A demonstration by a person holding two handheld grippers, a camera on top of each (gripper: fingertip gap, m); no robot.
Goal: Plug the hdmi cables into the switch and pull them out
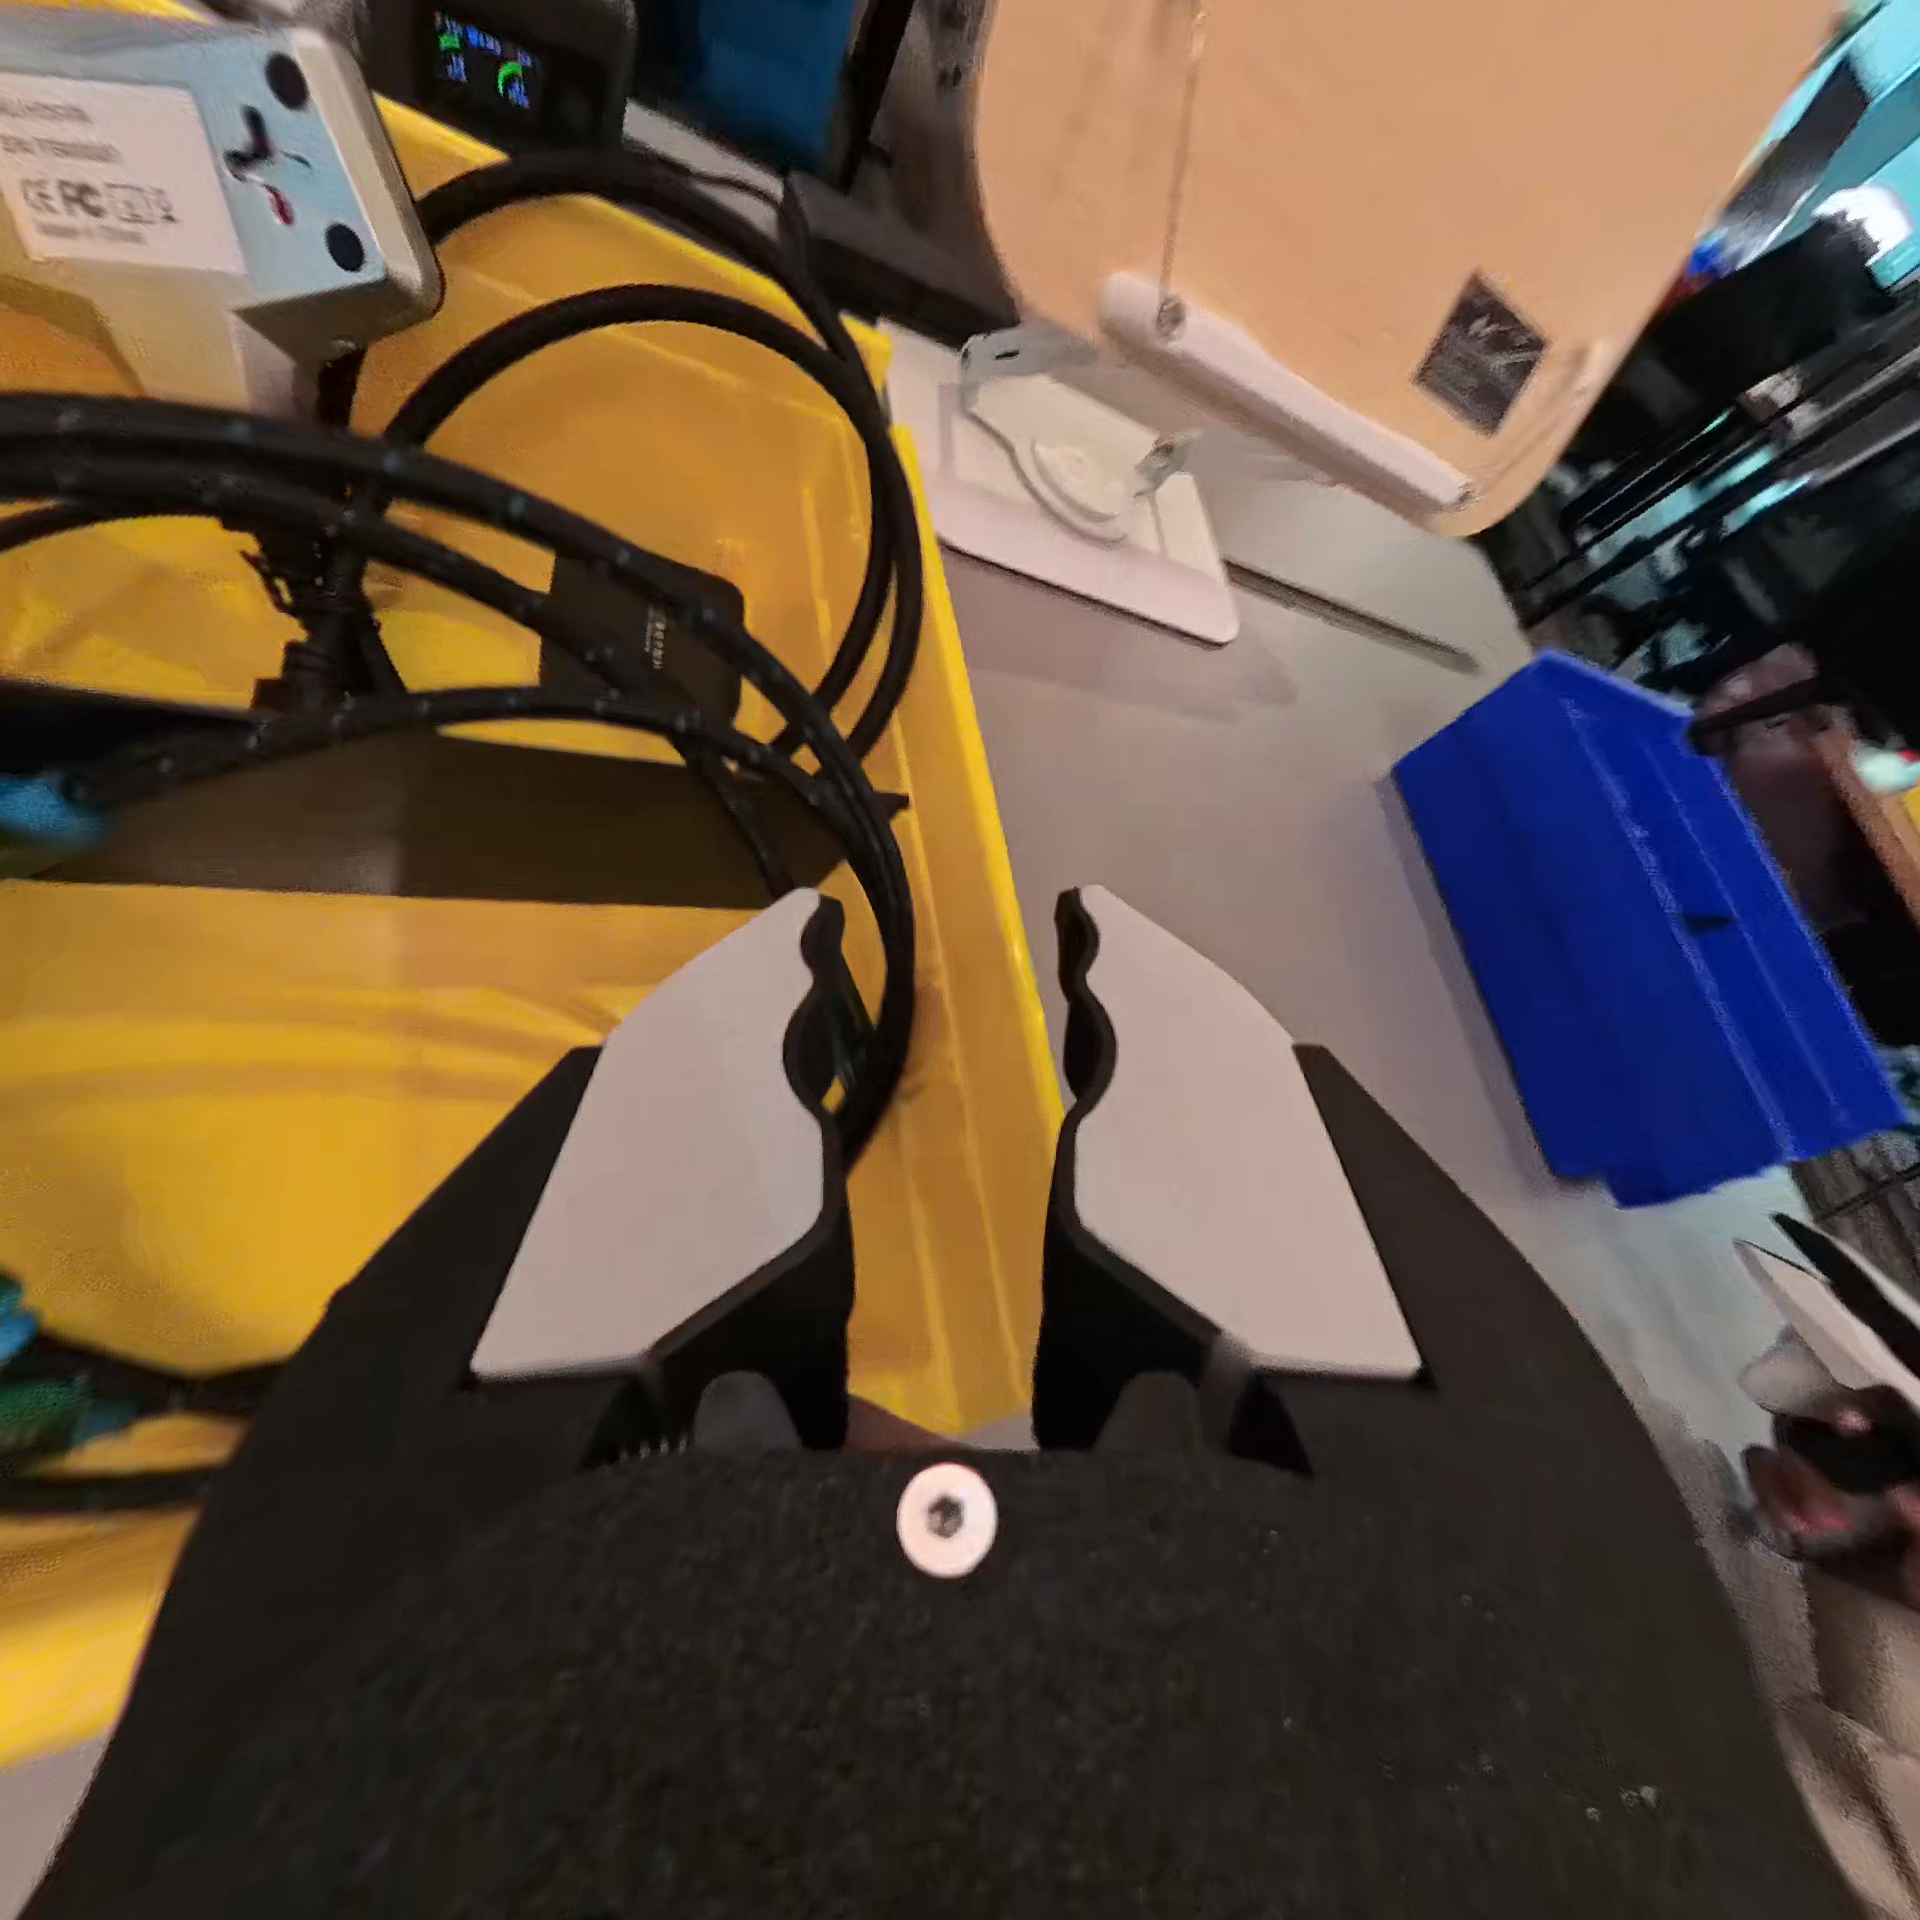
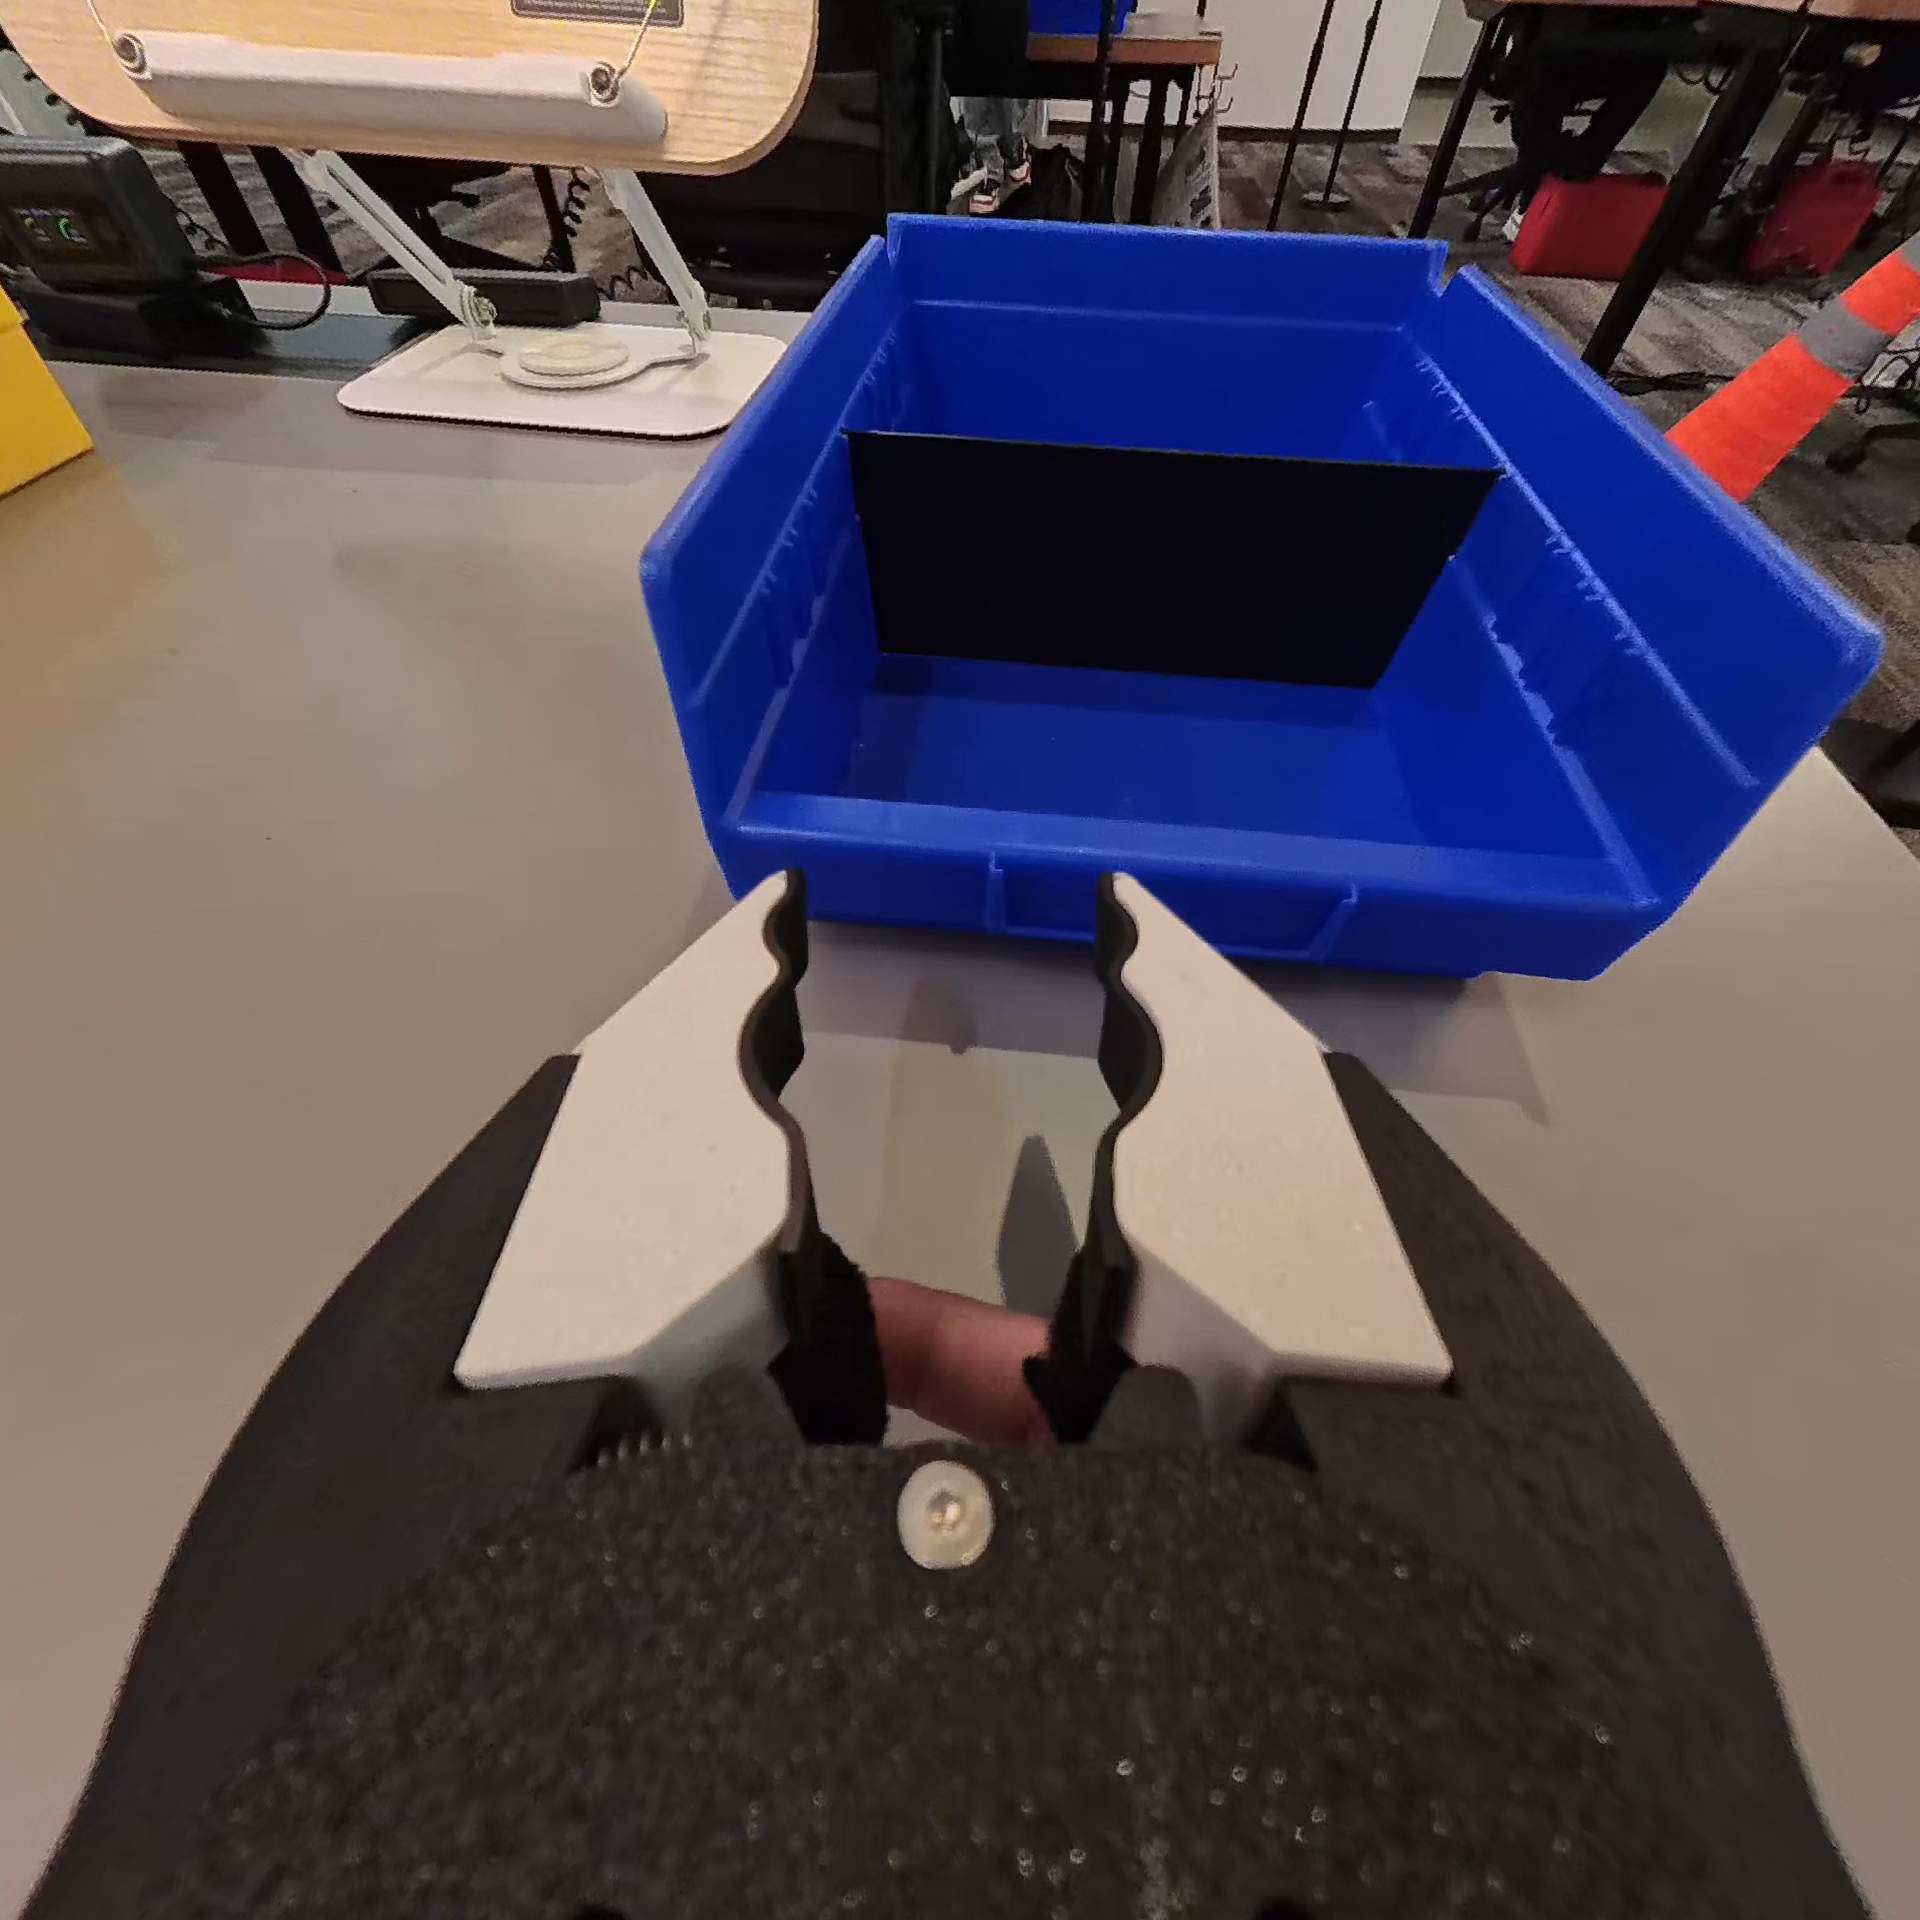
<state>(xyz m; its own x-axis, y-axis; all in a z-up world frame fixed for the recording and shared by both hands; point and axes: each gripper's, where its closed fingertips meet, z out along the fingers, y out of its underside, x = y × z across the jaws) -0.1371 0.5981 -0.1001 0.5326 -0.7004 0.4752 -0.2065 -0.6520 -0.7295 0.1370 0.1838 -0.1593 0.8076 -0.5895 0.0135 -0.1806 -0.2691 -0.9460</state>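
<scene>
white label (image 1: 99,182) on grey box (image 1: 301,208), print unquoted

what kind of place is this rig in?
Likely an office or lab workspace: grey table with a blue bin, more desks and carpet behind, an orange cone, cables in a yellow bin.

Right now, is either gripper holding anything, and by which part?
Nothing is held. The left gripper is open over the yellow bin's edge, beside the black cables. The right gripper is open before the blue bin.
</scene>
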